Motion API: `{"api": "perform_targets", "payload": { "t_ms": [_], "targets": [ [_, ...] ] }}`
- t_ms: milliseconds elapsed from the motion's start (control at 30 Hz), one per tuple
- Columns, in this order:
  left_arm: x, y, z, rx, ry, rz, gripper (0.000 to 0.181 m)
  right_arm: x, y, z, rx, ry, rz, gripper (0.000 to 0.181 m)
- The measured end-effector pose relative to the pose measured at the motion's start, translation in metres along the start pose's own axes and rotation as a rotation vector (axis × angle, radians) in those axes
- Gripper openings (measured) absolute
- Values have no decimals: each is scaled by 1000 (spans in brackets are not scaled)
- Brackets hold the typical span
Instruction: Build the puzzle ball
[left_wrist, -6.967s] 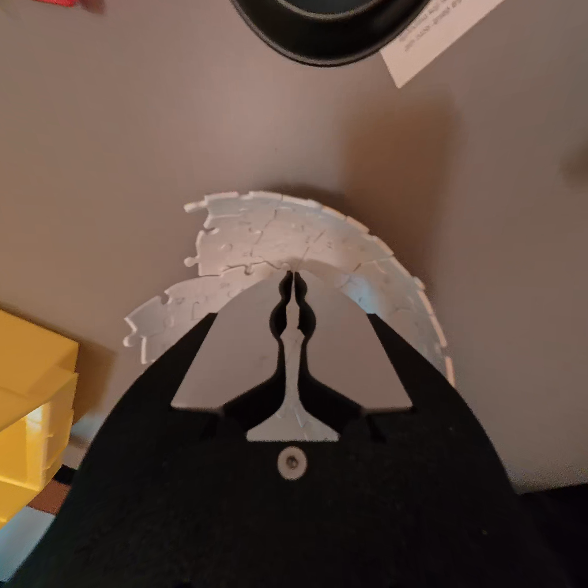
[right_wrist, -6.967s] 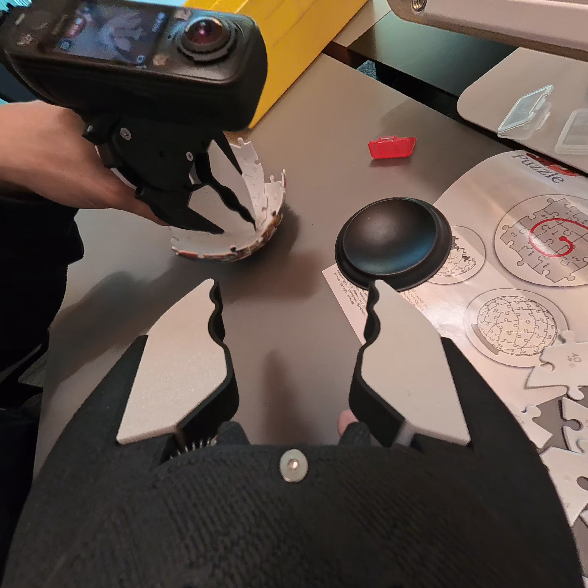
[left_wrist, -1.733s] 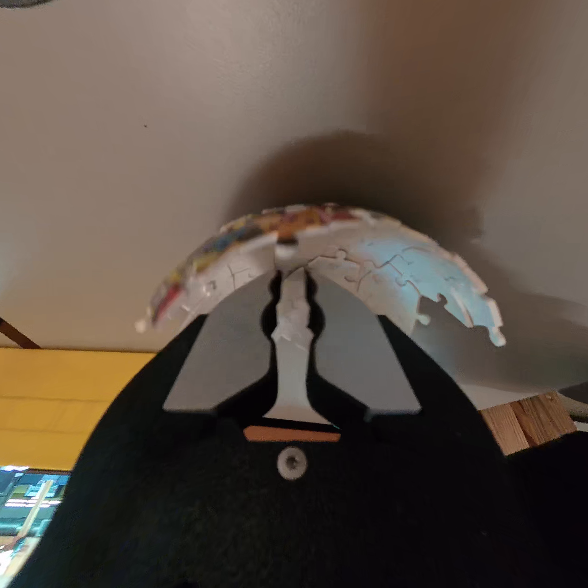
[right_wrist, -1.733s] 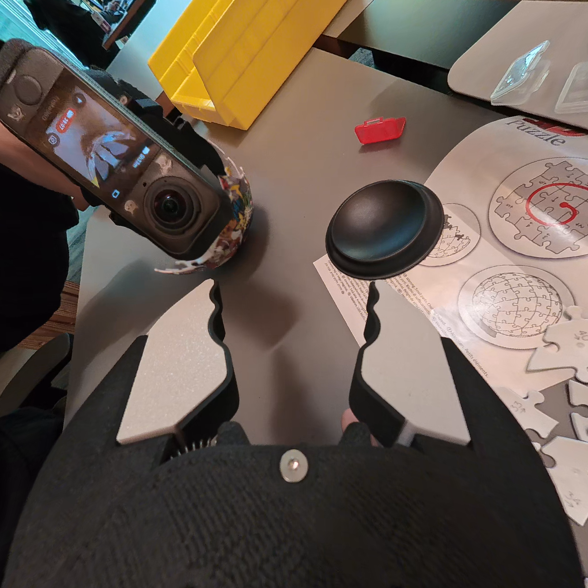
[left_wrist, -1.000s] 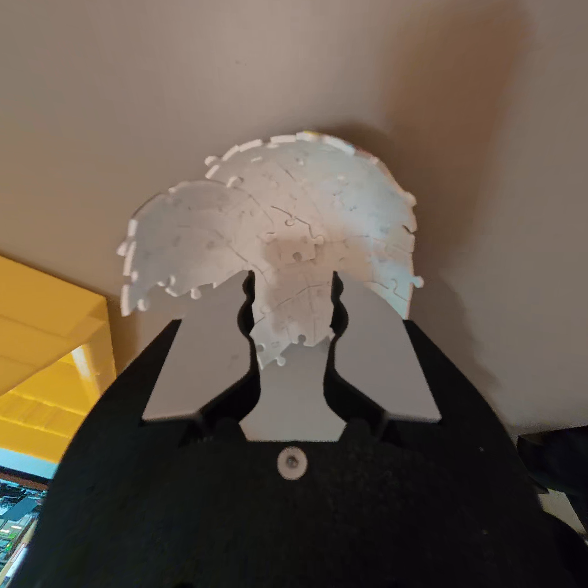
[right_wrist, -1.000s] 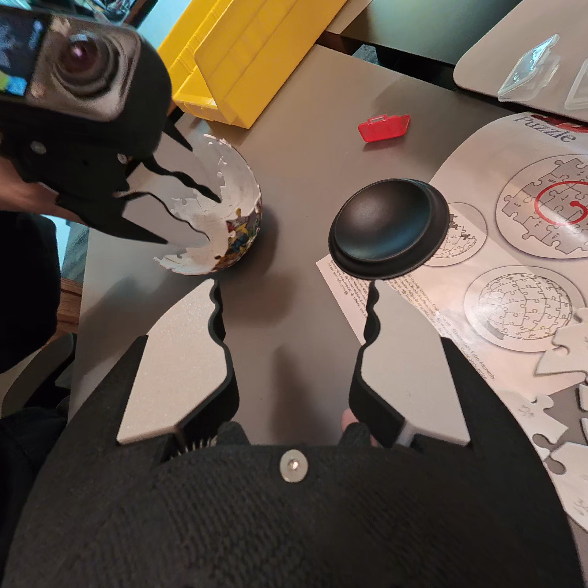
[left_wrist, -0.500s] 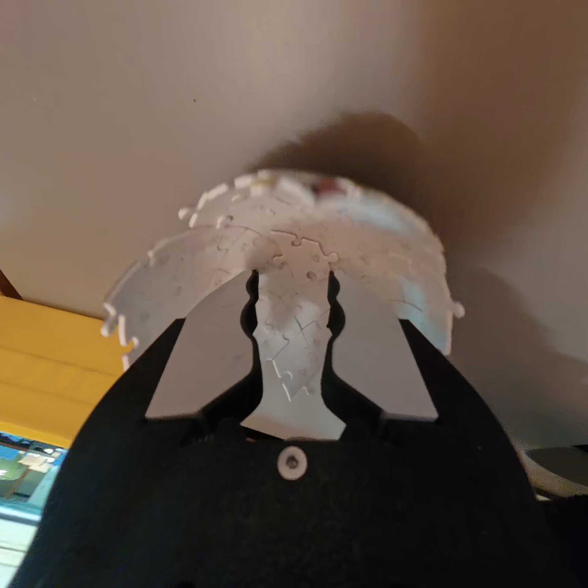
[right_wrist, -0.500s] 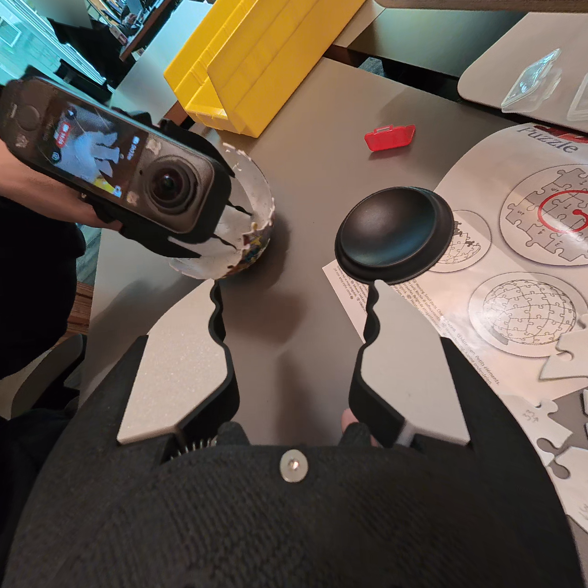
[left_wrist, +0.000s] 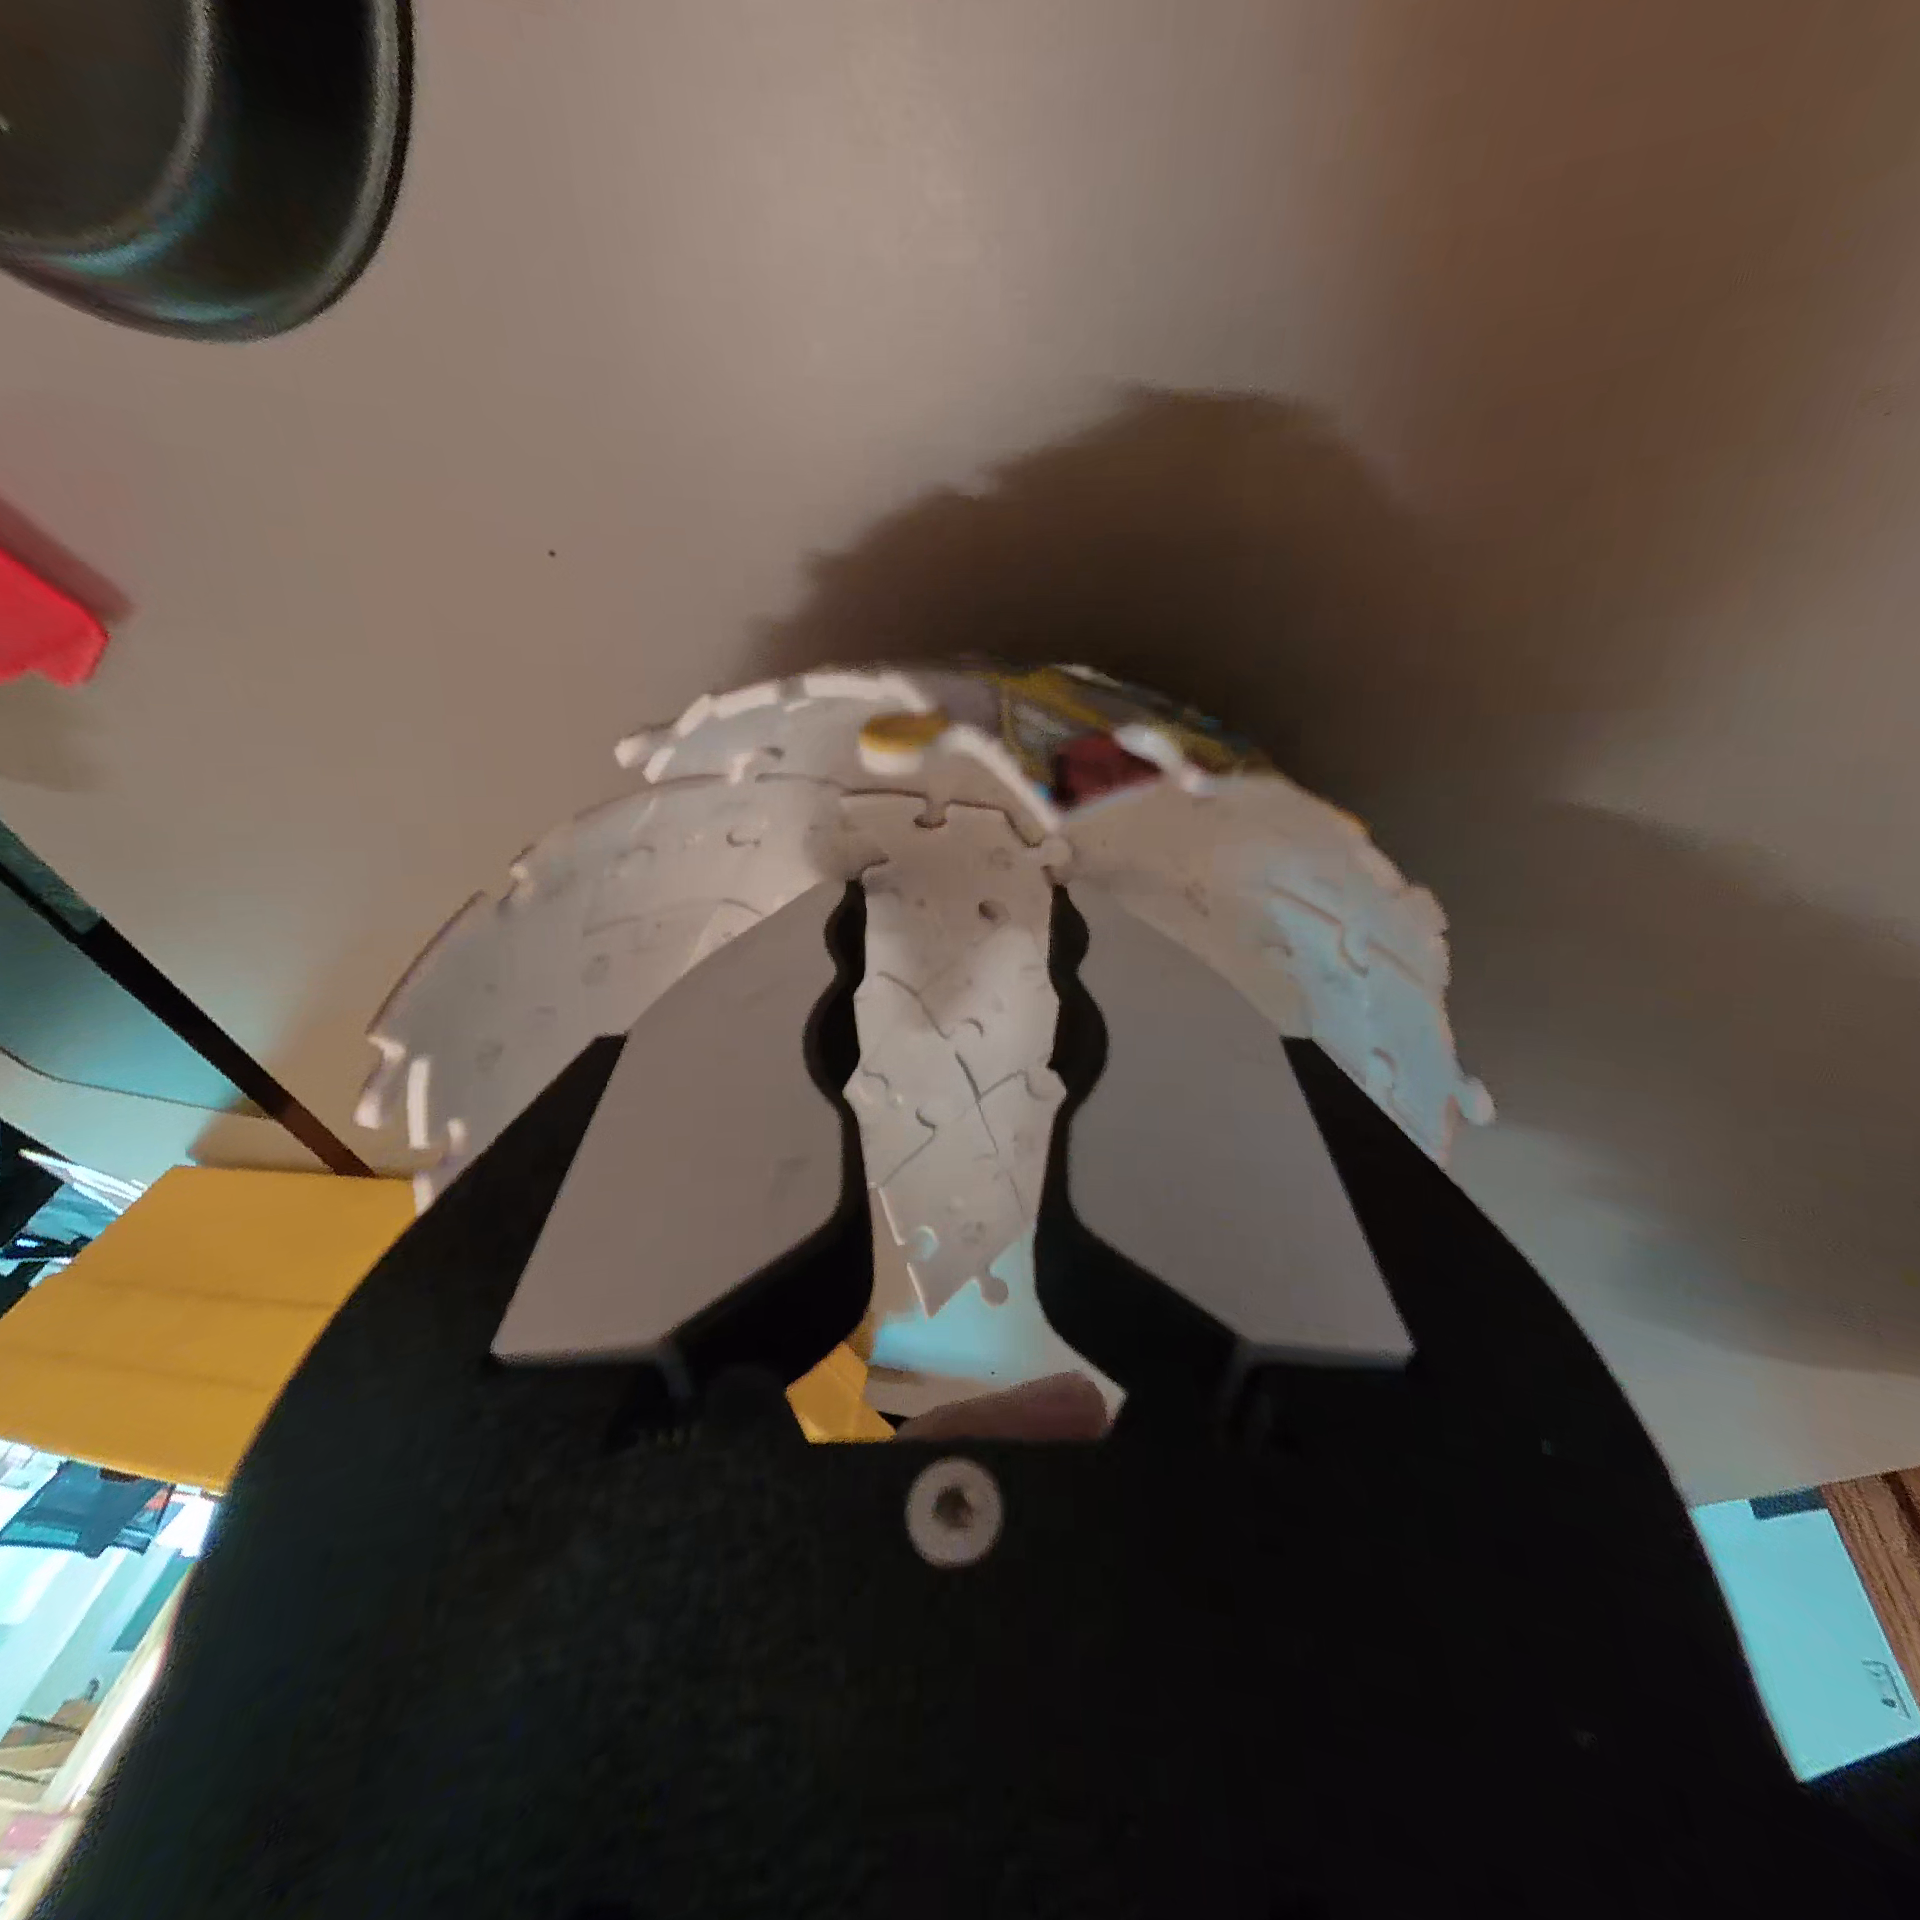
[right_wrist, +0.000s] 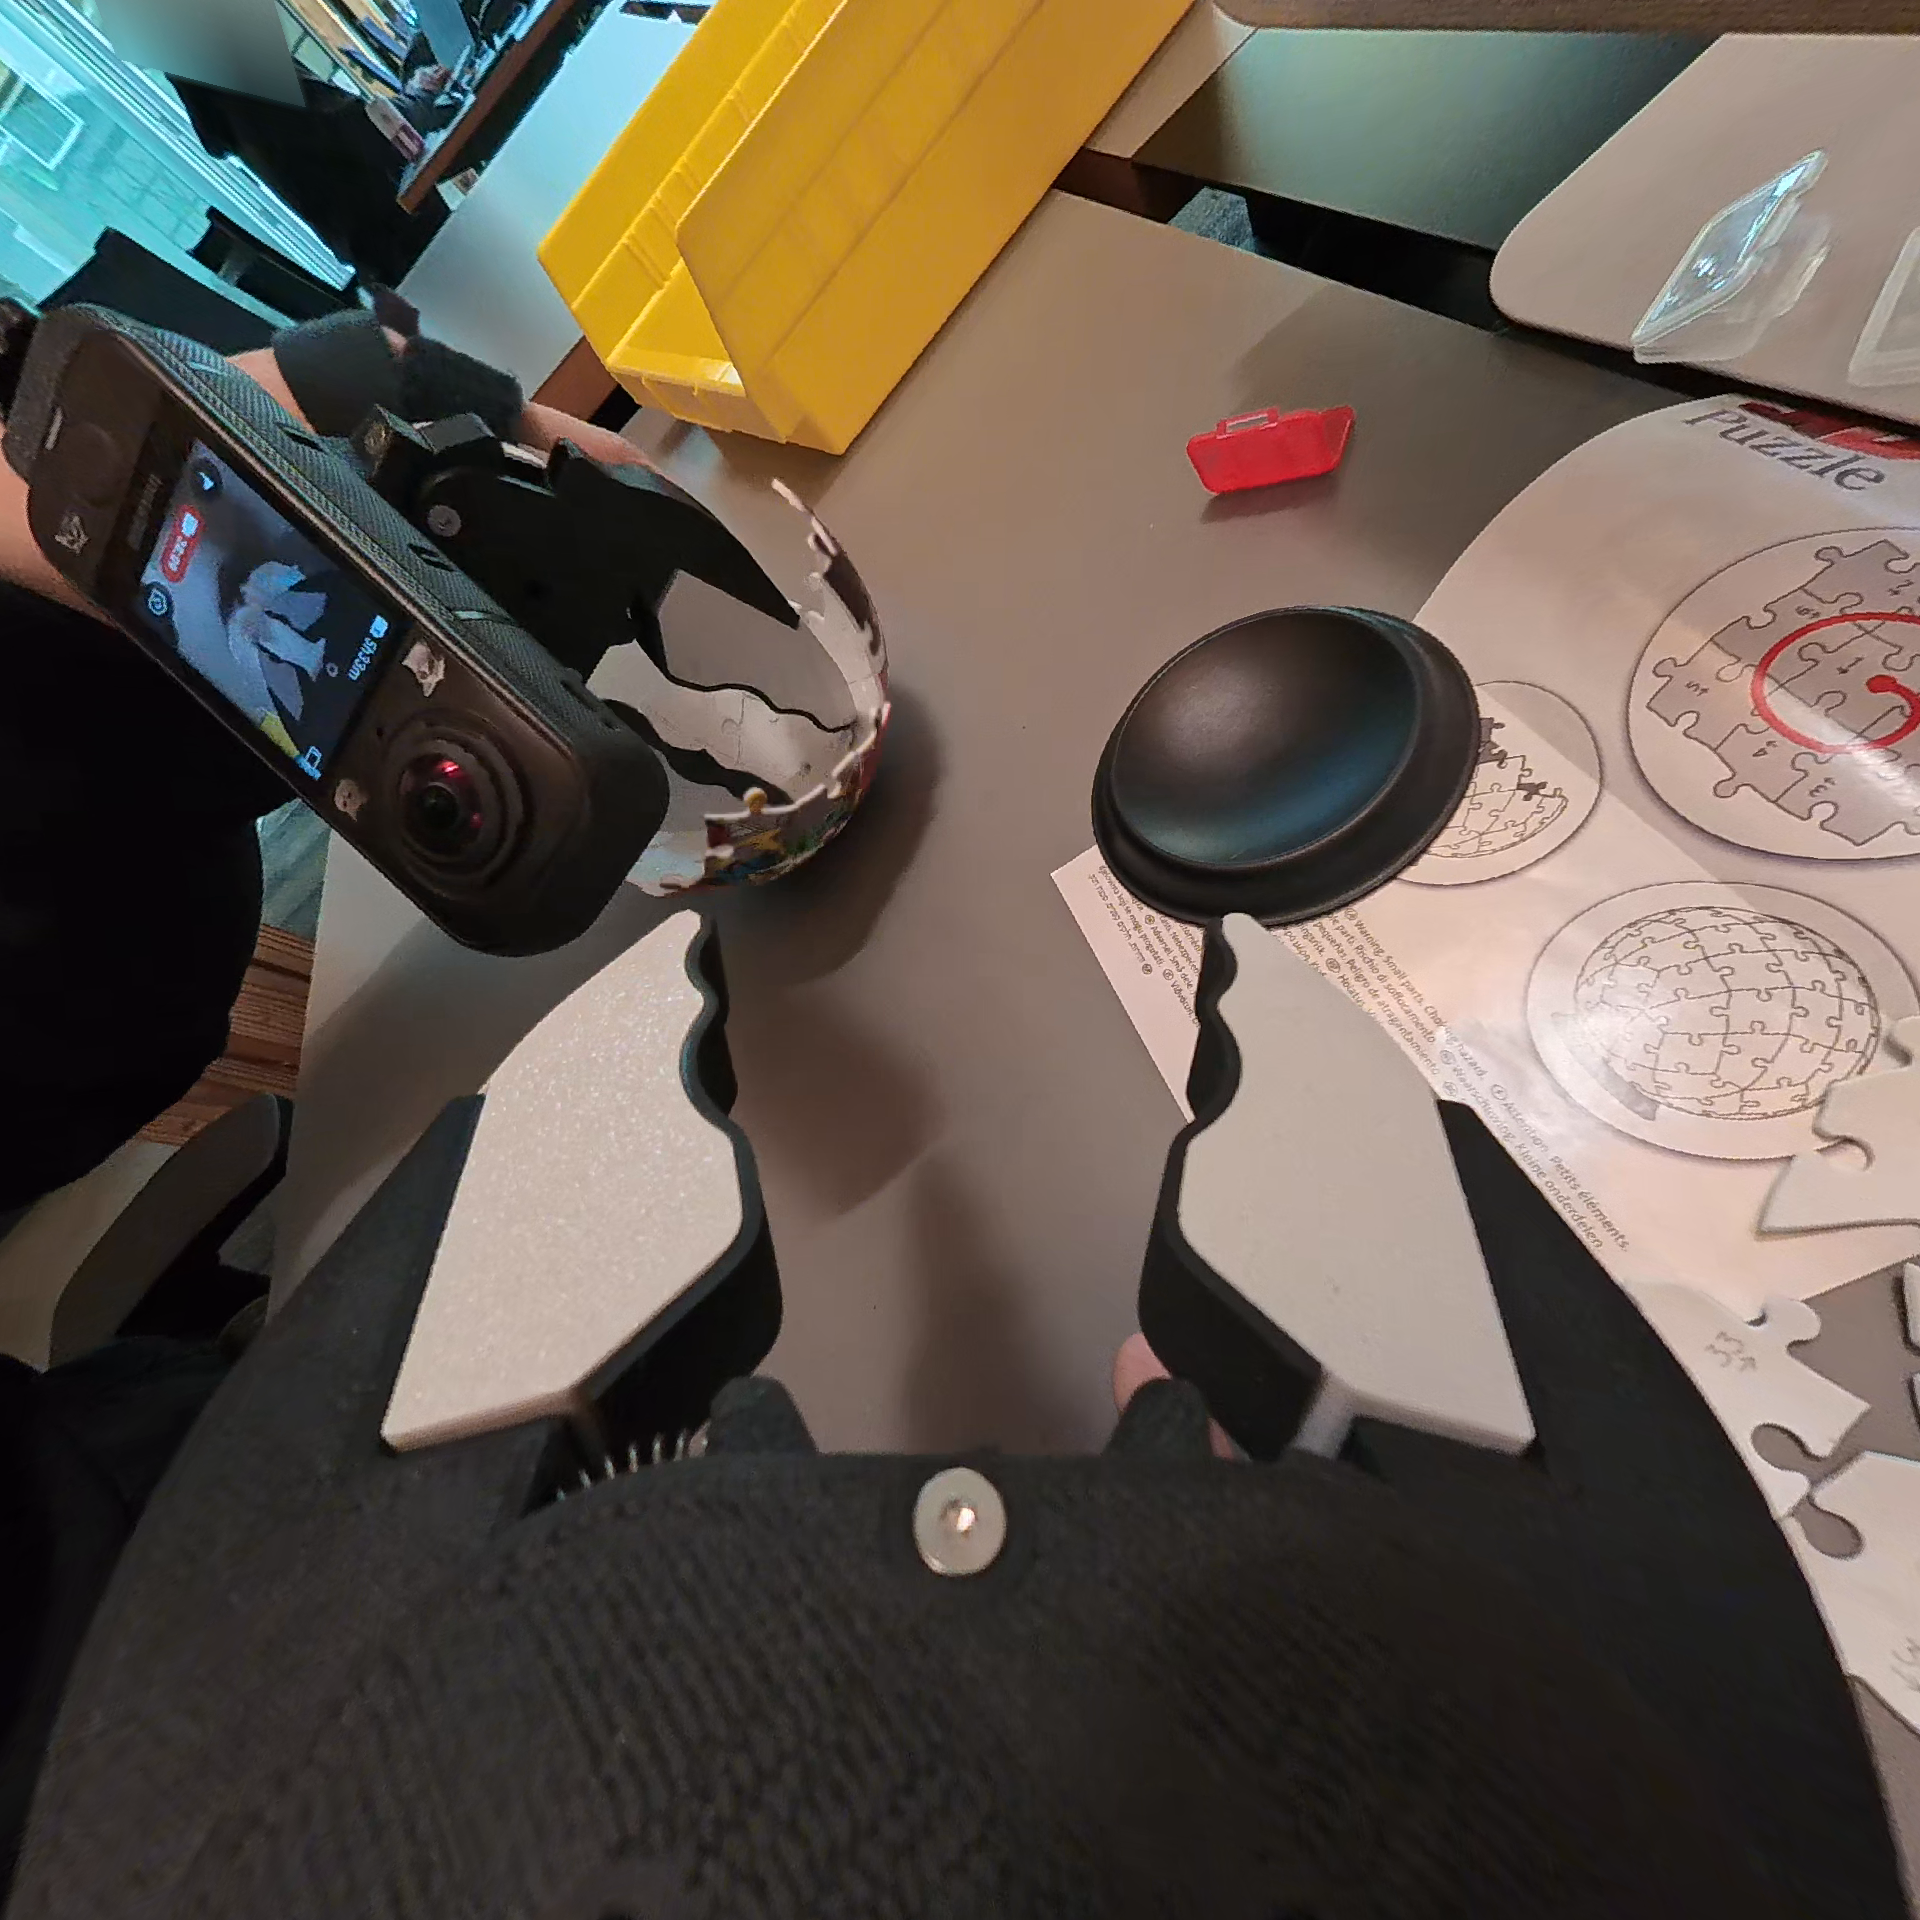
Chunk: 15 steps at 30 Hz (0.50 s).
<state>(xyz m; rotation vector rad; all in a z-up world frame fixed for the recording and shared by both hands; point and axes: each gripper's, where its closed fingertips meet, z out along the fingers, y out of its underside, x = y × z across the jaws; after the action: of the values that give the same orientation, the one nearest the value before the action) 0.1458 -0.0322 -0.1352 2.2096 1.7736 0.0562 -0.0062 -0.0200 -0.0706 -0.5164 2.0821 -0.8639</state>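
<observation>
Grey and matte, the desk (right_wrist: 1039, 499) filled most of both views, with a dim room of dark furniture and pale windows showing beyond its far left edge, too blurred to read in detail. Two yellow bins (right_wrist: 831, 208) sat nested at the far edge, their tops cut off by the frame. A large printed instruction sheet (right_wrist: 1558, 582) lay to the right, running out of frame, and a black domed stand (right_wrist: 1283, 753) rested on its near corner. The half-built puzzle ball (right_wrist: 821, 748), a bowl-shaped shell white inside and coloured outside, sat on the desk left of the stand and well apart from it; the camera on the left gripper hid much of its near side.

The left gripper (left_wrist: 956, 894) had its fingers inside the shell, parted a narrow way, with the white inner wall showing between them; whether the tips pressed on the wall could not be told. The right gripper (right_wrist: 961, 925) hovered above bare desk, its jaws spread wide and holding nothing.

Loose white puzzle pieces (right_wrist: 1860, 1153) lay at the right edge over the sheet, partly cut off. A small red plastic piece (right_wrist: 1268, 447) lay alone on the desk beyond the stand. Clear plastic packaging (right_wrist: 1735, 270) sat on a pale surface at the far right, only partly in view.
</observation>
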Motion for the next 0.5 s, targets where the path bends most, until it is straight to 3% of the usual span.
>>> {"api": "perform_targets", "payload": {
  "t_ms": [500],
  "targets": [
    [2, -11, -4, 76, 7, 86, 35, 2, 4, 3, -15, 0, 7, 87]
  ]
}}
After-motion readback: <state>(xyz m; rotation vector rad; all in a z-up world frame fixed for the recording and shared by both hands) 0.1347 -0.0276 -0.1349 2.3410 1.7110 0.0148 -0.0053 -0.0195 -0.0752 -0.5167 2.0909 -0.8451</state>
